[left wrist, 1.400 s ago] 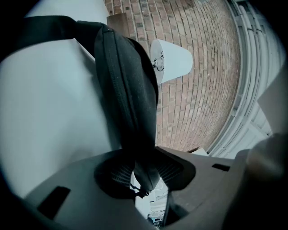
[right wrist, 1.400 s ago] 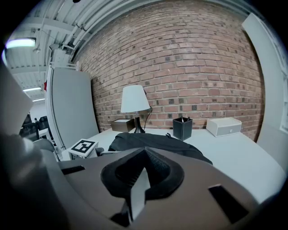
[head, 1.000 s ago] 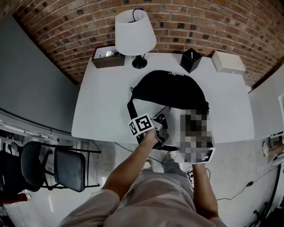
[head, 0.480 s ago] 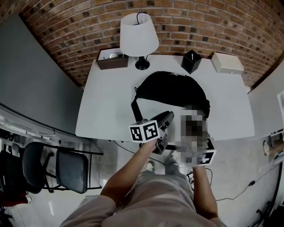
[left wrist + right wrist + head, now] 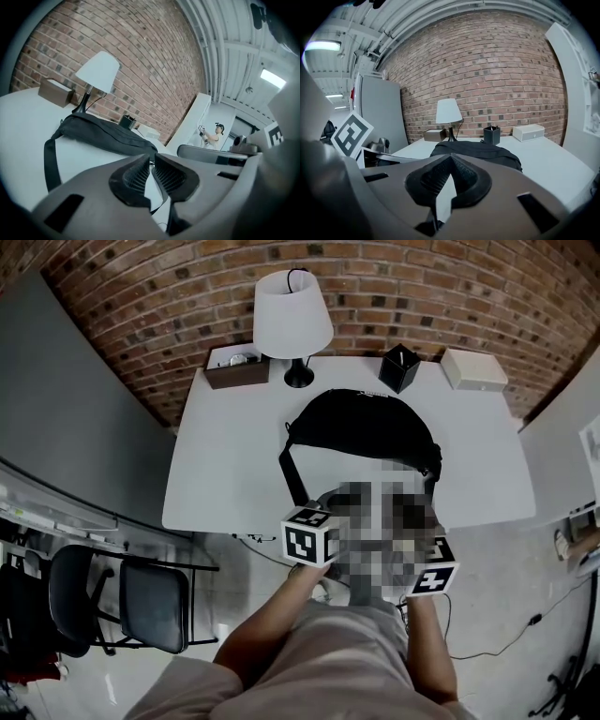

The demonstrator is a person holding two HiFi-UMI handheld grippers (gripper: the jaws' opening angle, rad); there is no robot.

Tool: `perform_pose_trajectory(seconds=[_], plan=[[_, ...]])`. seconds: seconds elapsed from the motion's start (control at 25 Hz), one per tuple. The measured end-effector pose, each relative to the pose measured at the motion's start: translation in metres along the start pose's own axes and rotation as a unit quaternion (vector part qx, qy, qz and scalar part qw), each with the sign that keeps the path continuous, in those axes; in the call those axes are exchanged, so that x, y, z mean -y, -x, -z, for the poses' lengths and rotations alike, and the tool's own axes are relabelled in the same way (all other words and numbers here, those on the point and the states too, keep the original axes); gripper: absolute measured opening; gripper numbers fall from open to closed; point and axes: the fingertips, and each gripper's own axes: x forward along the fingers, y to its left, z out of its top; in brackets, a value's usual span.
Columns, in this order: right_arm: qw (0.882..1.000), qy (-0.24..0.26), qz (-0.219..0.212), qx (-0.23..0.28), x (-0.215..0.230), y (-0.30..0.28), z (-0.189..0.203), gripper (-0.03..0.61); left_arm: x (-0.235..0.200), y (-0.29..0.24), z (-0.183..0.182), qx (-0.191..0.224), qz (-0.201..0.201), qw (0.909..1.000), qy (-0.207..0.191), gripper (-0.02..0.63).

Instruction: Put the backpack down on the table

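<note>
Lying released on the desk (image 5: 225, 465), the backpack (image 5: 361, 432) appears delivered; left tongs (image 5: 151, 164) have withdrawn, closing empty, right tongs (image 5: 450, 161) together, empty.

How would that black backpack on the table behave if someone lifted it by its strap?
Probably floppy: the backpack lies slumped and low on the table, so it would likely sag. It looks barely filled, so perhaps light for its size. Its loose strap would likely pull taut first.

Black backpack (image 5: 361, 427) down flat on the white bench (image 5: 225, 456), soft domed shape, middle of the top, strap (image 5: 291, 470) trailing toward the near edge
</note>
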Motion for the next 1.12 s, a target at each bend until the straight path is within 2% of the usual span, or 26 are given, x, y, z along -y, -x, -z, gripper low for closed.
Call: perform_pose_trajectory(seconds=[0.28, 0.48, 0.64, 1.12], plan=[[0.999, -0.019, 0.006, 0.026, -0.004, 0.017, -0.008, 0.0, 0.024, 0.012, -0.006, 0.001, -0.012, 0.9969, -0.077, 0.026], [0.999, -0.003, 0.007, 0.033, -0.008, 0.02, -0.011, -0.002, 0.038, 0.016, -0.017, 0.009, -0.021, 0.9894, -0.143, 0.005], [0.999, 0.007, 0.005, 0.039, -0.014, 0.021, -0.012, -0.002, 0.042, 0.019, -0.02, 0.014, -0.027, 0.9832, -0.18, 0.003], [0.999, 0.007, 0.001, 0.036, -0.017, 0.019, -0.01, -0.001, 0.045, 0.018, -0.021, 0.016, -0.028, 0.9803, -0.195, 0.003]])
